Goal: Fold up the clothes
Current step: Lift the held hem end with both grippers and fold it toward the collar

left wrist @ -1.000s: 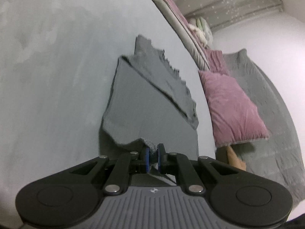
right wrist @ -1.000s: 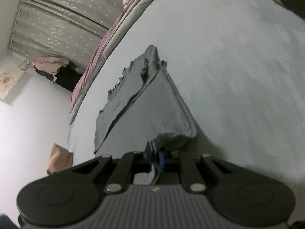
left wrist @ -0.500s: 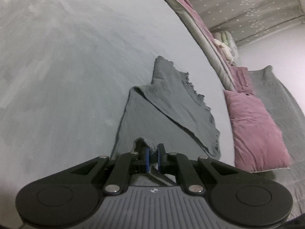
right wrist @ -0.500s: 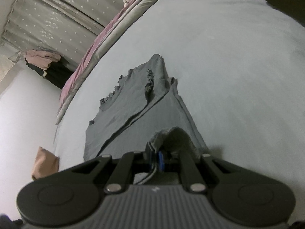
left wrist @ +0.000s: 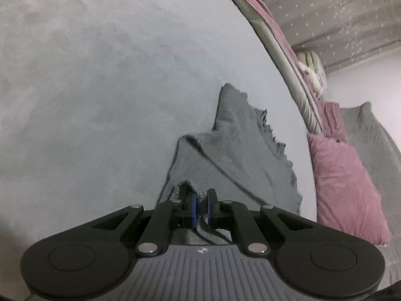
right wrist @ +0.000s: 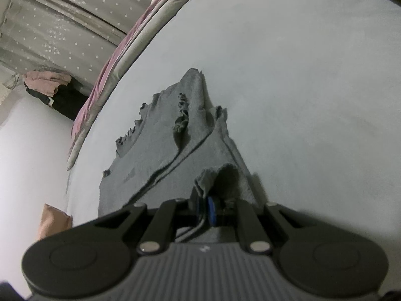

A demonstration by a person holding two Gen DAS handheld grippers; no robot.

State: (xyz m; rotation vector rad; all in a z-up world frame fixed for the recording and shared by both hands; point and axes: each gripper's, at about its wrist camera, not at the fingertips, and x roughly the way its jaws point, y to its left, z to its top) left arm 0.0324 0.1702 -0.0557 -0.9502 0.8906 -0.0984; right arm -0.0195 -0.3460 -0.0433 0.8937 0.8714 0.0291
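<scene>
1. Grippers first: my left gripper [left wrist: 201,202] and right gripper [right wrist: 204,207] are each pinched onto a near corner of the grey garment [left wrist: 240,150].
2. Pale bedspread [left wrist: 100,75] carries the garment, far part lying flat.
3. Change: near edge has travelled forward over the body since a second ago; fold looks roughly halfway.
4. Frilled hem [right wrist: 181,115] lies bunched ahead.

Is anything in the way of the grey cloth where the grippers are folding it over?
Nothing visible is. Both the left gripper and right gripper already pinch the near edge of the grey cloth, and ahead lies only the cloth's own far half on the bare pale bed cover.
</scene>
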